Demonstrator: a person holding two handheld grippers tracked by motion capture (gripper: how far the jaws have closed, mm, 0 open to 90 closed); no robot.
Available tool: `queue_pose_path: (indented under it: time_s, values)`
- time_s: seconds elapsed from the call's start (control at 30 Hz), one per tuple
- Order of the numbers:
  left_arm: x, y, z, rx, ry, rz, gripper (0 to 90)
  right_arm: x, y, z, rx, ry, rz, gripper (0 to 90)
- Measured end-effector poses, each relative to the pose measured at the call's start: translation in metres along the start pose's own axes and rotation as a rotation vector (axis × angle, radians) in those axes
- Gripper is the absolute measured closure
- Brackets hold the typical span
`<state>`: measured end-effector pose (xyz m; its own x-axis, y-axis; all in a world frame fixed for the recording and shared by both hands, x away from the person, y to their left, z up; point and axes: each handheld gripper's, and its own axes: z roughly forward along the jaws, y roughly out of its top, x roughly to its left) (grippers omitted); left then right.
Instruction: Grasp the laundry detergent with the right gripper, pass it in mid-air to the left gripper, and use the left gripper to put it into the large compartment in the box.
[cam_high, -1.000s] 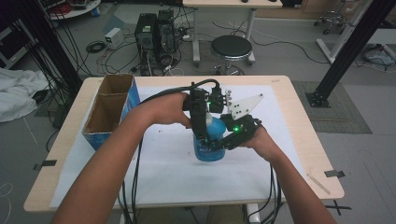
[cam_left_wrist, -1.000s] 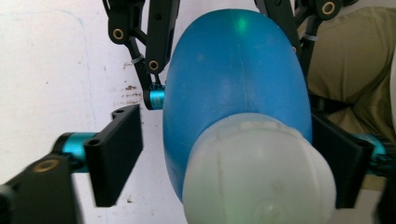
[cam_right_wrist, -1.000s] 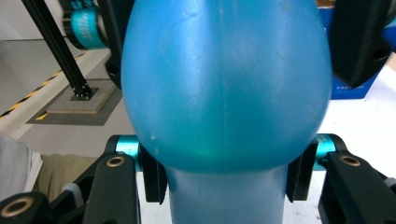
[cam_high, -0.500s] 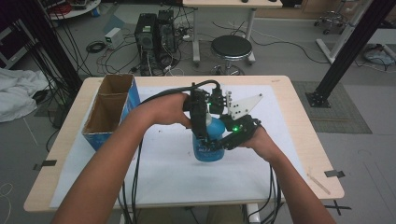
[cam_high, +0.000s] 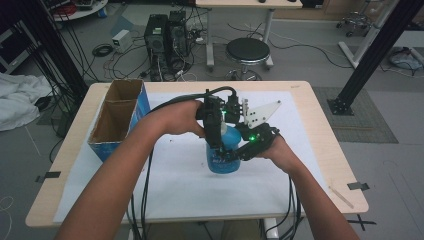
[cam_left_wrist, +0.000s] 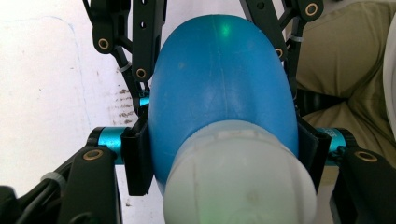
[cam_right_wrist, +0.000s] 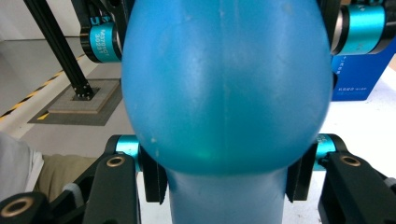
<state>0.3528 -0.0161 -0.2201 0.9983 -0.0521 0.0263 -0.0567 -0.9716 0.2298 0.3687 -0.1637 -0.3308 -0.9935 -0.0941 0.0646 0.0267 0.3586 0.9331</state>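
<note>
Left tool (cam_high: 216, 137): comes in from above at about 11 o'clock of the blue bottle (cam_high: 223, 155); its jaws have just been closing and now clamp the bottle's upper part, pads pressed to both sides just below the pale cap (cam_left_wrist: 240, 179) in the left gripper view.
Right tool (cam_high: 239, 151): clamped on the same bottle from its 3 o'clock side, pads tight at the narrowing beside the rounded body in the right gripper view.
Bottle: stands upright near the middle of the bench (cam_high: 320, 120), on the white sheet (cam_high: 175, 185), held between both tools.
Step in hand: judged as securing the bottle with both tools, likely to work the cap loose; cap looks on as yet.
Next move: probably calls for the right tool to hold the body steady while the left turns or pulls at the top, without tipping the bottle.
Cardboard box (cam_high: 117, 120): open, blue-sided, at 9 o'clock of the bottle, well apart.
Beyond the bench: round stool (cam_high: 248, 50) at 12 o'clock.
</note>
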Motion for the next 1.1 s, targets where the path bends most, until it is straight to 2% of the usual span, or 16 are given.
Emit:
queue_pose_path:
  time_s: [0.13,0.27,0.33,0.4,0.53,0.63,0.8,0.87,0.93,0.97,1.0,1.03,1.1]
  values:
    - [-0.001,0.000,0.000,0.001,0.001,0.007,37.4,0.001,0.000,0.001,0.007,0.001,-0.003,44.4]
    - [-0.003,0.001,-0.004,-0.026,0.014,0.008,37.8,0.003,0.003,-0.002,0.004,-0.004,-0.004,43.8]
    - [-0.004,0.001,-0.006,-0.027,0.019,0.017,37.8,0.004,0.006,-0.003,0.020,-0.020,-0.001,41.3]
    - [-0.006,0.002,-0.009,-0.031,0.016,0.020,37.8,0.005,0.008,-0.006,0.051,-0.050,0.022,31.1]
    - [-0.007,0.002,-0.014,-0.014,0.016,0.023,37.8,0.007,0.008,-0.013,0.102,-0.054,0.052,22.7]
    - [-0.007,-0.001,-0.015,-0.006,0.022,0.019,37.8,0.010,0.008,-0.018,0.145,-0.044,0.053,22.7]
    - [-0.005,-0.007,-0.015,0.008,0.034,-0.004,37.8,0.014,0.009,-0.028,0.152,-0.046,0.075,21.8]
    - [-0.004,-0.009,-0.017,0.006,0.035,-0.016,37.8,0.016,0.010,-0.031,0.158,-0.078,0.076,21.8]
    - [-0.004,-0.011,-0.017,0.006,0.040,-0.019,37.8,0.016,0.010,-0.034,0.170,-0.084,0.086,19.8]
    - [-0.003,-0.013,-0.019,0.006,0.044,-0.028,37.8,0.017,0.010,-0.036,0.180,-0.085,0.087,8.2]
    - [-0.003,-0.013,-0.019,0.006,0.044,-0.028,37.8,0.017,0.010,-0.036,0.180,-0.085,0.087,8.2]
    - [-0.003,-0.016,-0.020,0.006,0.048,-0.035,37.7,0.016,0.010,-0.040,0.181,-0.105,0.103,2.1]
    - [-0.002,-0.018,-0.020,0.006,0.054,-0.044,37.7,0.016,0.010,-0.047,0.162,-0.152,0.098,2.1]
